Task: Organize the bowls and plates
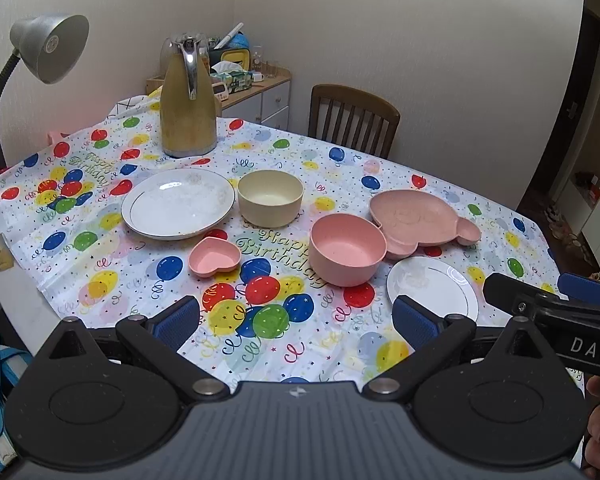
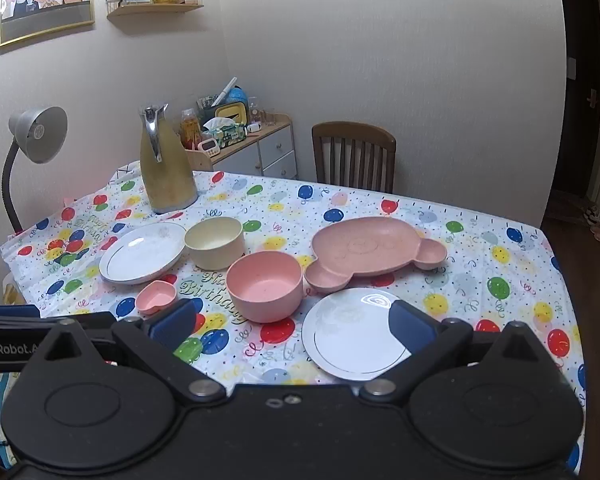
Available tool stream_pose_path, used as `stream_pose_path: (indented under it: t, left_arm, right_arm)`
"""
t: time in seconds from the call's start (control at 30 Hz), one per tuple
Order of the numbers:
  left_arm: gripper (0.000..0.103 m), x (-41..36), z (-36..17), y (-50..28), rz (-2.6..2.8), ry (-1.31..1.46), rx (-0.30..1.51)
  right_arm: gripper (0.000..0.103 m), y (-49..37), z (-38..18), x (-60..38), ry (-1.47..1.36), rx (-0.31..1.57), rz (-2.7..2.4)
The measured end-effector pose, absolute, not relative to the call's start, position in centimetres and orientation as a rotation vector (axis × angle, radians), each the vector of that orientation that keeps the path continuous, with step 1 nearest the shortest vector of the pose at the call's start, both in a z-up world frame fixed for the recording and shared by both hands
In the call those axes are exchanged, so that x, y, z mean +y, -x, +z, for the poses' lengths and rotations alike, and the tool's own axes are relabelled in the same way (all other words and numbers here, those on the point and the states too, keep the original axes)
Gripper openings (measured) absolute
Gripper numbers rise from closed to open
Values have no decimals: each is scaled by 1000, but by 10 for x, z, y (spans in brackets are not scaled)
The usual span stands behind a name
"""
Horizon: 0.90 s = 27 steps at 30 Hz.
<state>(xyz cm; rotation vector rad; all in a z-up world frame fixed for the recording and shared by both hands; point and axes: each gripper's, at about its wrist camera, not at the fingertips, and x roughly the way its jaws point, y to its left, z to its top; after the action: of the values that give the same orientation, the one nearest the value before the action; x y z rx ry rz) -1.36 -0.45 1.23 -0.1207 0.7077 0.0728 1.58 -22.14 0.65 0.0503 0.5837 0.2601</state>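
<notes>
Hovering above the near edge of the balloon-print tablecloth (image 1: 148, 248), the left gripper (image 1: 296, 320) is seen with its blue pads spread wide and nothing between them. The right gripper (image 2: 292, 322) is likewise held fully spread and empty, its right pad shown in front of the small white plate (image 2: 352, 336), which lies nearest on the right.

Just beyond that plate, the pink bowl (image 1: 346, 250) is set upright at the centre, with the pink bear-shaped divided plate (image 1: 416, 218) touching or almost touching it on the far right. A cream bowl (image 1: 270, 198) is placed farther back, just beside the large white plate (image 1: 178, 204) on the left. A pink heart-shaped dish (image 1: 214, 257) is found near the large plate's near rim.

A thermos jug (image 1: 188, 104) is stood at the far left, and a desk lamp (image 1: 48, 48) is seen at the left edge.
</notes>
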Motion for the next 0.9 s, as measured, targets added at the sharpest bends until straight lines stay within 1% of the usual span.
stream_pose_path:
  t: [0.9]
  left_arm:
    - [103, -1, 20, 12, 82, 109, 691]
  right_arm:
    - [103, -16, 12, -221, -37, 556, 283]
